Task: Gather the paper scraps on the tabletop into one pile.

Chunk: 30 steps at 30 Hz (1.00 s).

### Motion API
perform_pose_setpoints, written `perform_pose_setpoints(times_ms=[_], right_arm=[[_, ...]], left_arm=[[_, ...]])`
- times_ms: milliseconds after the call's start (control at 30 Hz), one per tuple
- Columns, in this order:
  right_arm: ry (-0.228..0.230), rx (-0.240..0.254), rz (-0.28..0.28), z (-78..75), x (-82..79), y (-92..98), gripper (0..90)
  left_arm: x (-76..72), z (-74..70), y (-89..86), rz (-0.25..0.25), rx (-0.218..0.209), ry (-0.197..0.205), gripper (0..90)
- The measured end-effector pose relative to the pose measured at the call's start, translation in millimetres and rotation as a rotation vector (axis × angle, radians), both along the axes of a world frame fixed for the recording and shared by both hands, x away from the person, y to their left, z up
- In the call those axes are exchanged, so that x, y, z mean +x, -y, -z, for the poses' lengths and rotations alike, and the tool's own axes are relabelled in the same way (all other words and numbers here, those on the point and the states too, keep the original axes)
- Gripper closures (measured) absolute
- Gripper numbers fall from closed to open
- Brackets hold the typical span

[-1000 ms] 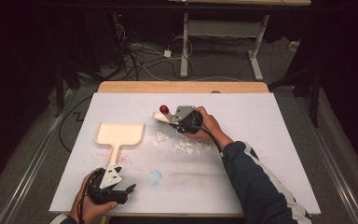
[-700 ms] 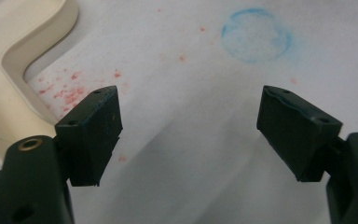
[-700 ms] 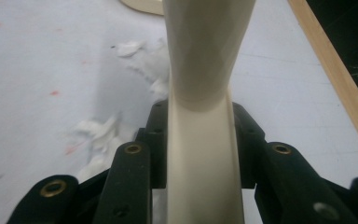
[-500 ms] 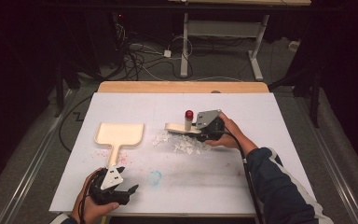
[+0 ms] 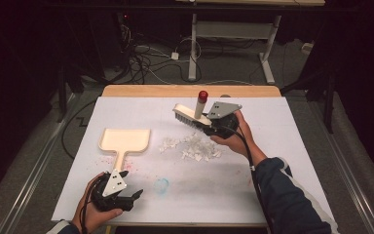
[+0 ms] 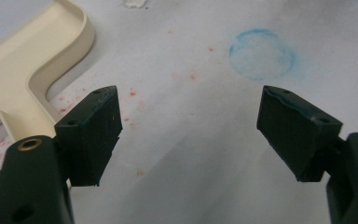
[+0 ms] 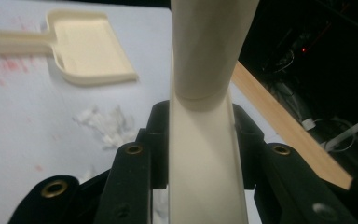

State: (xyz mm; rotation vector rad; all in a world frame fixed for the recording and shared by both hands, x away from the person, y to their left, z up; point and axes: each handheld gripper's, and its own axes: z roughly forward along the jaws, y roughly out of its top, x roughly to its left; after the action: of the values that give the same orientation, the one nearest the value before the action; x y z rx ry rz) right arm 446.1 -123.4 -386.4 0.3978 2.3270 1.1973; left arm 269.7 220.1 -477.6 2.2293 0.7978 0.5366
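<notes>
A cream hand brush (image 5: 187, 115) with a red-capped handle hangs in the air above the table's far middle. My right gripper (image 5: 210, 127) is shut on its back end. In the right gripper view the brush (image 7: 209, 46) stands clamped between the jaws of the right gripper (image 7: 203, 140). A pile of white paper scraps (image 5: 192, 146) lies just below and in front of the brush. A cream dustpan (image 5: 125, 140) lies flat at the left, handle toward me. My left gripper (image 5: 126, 199) rests near the front edge, open and holding nothing, just right of that handle (image 6: 9, 116).
A blue ring mark (image 5: 161, 185) and red specks stain the white table sheet (image 5: 272, 195). A wooden table edge (image 5: 190, 90) runs along the far side, with dark floor, cables and a desk frame beyond it.
My right gripper has carried the brush to the right and upward, off the scraps and clear of the table. The left gripper has stayed in place.
</notes>
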Motion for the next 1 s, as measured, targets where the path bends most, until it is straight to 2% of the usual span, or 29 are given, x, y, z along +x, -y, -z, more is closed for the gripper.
perform_pose_setpoints(times_ms=[67, 133, 167, 200, 233, 267, 300, 333, 400, 433, 467, 667, 700, 767, 800, 833, 867, 900, 1000], right_arm=[[-0.056, 0.055, 0.041, -5.2, -6.9, -4.0, 67.5], [-0.158, 0.155, 0.101, -5.3, -19.6, -14.5, 67.5], [-0.191, 0.183, 0.123, -2.5, -24.1, -19.6, 67.5], [-0.191, 0.183, 0.123, -2.5, -24.1, -19.6, 67.5], [-0.224, 0.208, 0.148, 1.7, -28.7, -25.3, 67.5], [-0.288, 0.258, 0.176, 13.5, -36.4, -37.4, 67.5], [-0.316, 0.274, 0.194, 19.8, -40.3, -43.6, 67.5], [-0.316, 0.274, 0.194, 19.8, -40.3, -43.6, 67.5], [-0.333, 0.282, 0.216, 31.3, -46.3, -54.8, 67.5], [-0.384, 0.32, 0.254, 41.8, -49.8, -62.3, 67.6], [-0.414, 0.338, 0.26, 46.5, -50.3, -65.1, 67.6], [-0.446, 0.356, 0.315, 62.7, -52.0, -76.6, 67.6], [-0.424, 0.336, 0.341, 65.4, -50.0, -78.3, 67.6], [-0.415, 0.328, 0.359, 66.2, -48.6, -77.5, 67.6], [-0.407, 0.311, 0.403, 68.0, -44.0, -71.3, 67.5], [-0.407, 0.311, 0.403, 68.0, -44.0, -71.3, 67.5], [-0.42, 0.317, 0.419, 68.9, -42.3, -68.0, 67.5], [-0.455, 0.325, 0.453, 71.1, -39.1, -58.3, 67.3], [-0.446, 0.321, 0.473, 72.3, -39.5, -48.9, 67.3]], left_arm=[[-2.1, -1.5, -0.6, 0.004, -0.004, 0.013, 21.7], [-3.9, -1.5, -1.8, 0.006, -0.006, 0.014, 21.6], [-5.0, -0.9, -2.8, 0.007, -0.009, 0.011, 21.6], [-6.2, -0.2, -3.8, 0.006, -0.01, 0.004, 21.6], [-7.5, 0.2, -5.1, 0.002, -0.01, 0.0, 21.6], [-8.8, 0.4, -6.2, -0.002, -0.015, -0.002, 21.6], [-10.0, 0.0, -7.3, -0.006, -0.018, 0.0, 21.6], [-11.2, -0.9, -8.2, -0.011, -0.026, 0.005, 21.6], [-13.4, -2.9, -8.6, -0.019, -0.032, 0.02, 21.7], [-14.3, -3.7, -8.4, -0.017, -0.027, 0.025, 21.7], [-14.8, -3.8, -7.6, -0.015, -0.022, 0.029, 21.7], [-12.2, -2.6, -5.3, -0.003, -0.015, 0.018, 21.6], [-11.7, -2.5, -4.8, 0.0, -0.015, 0.018, 21.7], [-10.8, -2.0, -3.2, 0.006, -0.015, 0.016, 21.7], [-10.4, -1.7, -2.5, 0.011, -0.012, 0.014, 21.6], [-10.1, -1.6, -2.3, 0.015, -0.009, 0.012, 21.6], [-9.7, -1.3, -2.2, 0.017, -0.011, 0.008, 21.6], [-8.5, -0.9, -2.0, 0.02, -0.011, 0.005, 21.7], [-8.1, -0.6, -0.9, 0.025, -0.012, 0.0, 21.7]])
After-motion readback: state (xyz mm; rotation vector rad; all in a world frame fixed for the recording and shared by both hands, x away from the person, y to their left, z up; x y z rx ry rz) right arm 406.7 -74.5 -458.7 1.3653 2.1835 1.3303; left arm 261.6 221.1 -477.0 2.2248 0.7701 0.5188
